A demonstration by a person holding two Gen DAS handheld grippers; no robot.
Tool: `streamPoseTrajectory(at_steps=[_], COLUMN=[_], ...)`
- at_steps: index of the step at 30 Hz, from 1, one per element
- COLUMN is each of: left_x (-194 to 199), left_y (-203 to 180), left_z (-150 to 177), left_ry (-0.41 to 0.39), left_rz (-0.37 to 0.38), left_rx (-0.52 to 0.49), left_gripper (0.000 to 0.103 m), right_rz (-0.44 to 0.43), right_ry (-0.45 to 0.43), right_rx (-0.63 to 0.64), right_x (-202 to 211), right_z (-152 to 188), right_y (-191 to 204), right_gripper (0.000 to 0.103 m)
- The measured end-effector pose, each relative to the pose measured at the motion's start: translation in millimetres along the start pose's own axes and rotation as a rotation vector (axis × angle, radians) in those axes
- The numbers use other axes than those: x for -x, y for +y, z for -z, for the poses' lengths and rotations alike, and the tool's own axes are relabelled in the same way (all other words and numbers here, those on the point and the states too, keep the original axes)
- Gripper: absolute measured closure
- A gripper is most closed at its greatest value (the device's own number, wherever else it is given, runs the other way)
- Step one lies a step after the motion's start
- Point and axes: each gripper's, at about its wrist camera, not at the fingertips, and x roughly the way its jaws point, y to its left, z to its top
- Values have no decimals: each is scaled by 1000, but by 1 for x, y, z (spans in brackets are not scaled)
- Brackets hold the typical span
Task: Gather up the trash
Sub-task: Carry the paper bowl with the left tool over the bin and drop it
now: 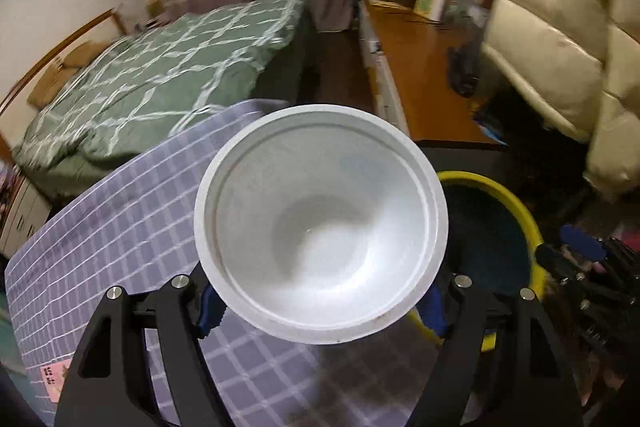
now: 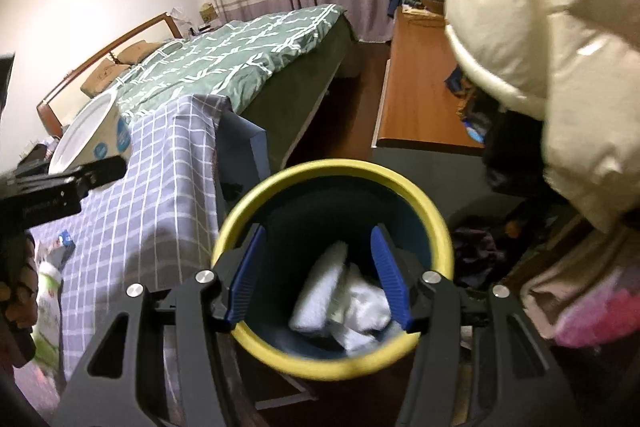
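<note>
Left gripper: the left gripper (image 1: 320,311) is clamped on the lower wall of a white foam bowl (image 1: 320,219), one blue pad pressing on each side under the rim.
Bowl position: held in the air above the near corner of the desk (image 1: 120,227), which carries a purple checked cloth; the yellow-rimmed bin (image 1: 516,203) sits just past the bowl's right side, off the desk edge.
Bowl orientation: it has no real long axis, being round; its open mouth tilts up toward the camera and its base points away and down. In the right wrist view the same bowl (image 2: 82,135) shows nearly edge-on, its mouth facing left.
Right gripper: the right gripper (image 2: 318,279) has its blue pads apart with nothing between them, hanging over the mouth of the bin (image 2: 336,171).
Bin contents: crumpled white paper (image 2: 340,303) lies at the bottom.
Risk, slip: the pads bear on a smooth, sloping foam wall, so the bowl may slide out or pop upward.
Risk, crush: foam dents easily, and a harder squeeze may crack the wall.
Risk, miss: the bowl looks almost as wide as the bin mouth, so a flat drop may catch on the rim and fall to the floor.
Risk, collision: the right gripper occupies the opening and may block the bowl.
</note>
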Motion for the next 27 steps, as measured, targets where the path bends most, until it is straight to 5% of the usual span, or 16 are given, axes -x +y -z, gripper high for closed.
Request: streamPoseTrajectory(at_steps=[14,18,20,27], left_x=[-29,-46,-52,-29], left_y=[-117,-132,-137,-110], left_z=[-2,-5,-6,-15], left_ry=[72,107,128,104], left_rz=[112,117,134,162], left_rx=[-143,-174,-172,-119], left_gripper=[28,25,13,12], right_rz=[114,121,123,114], right_ry=[-12,-13,-10,-14], right_rx=[30,18,15,18], right_x=[61,64,64,68], right_z=[45,43,43,48], right_y=[-33,-39,-40,-38], right_gripper=[50,50,50,50])
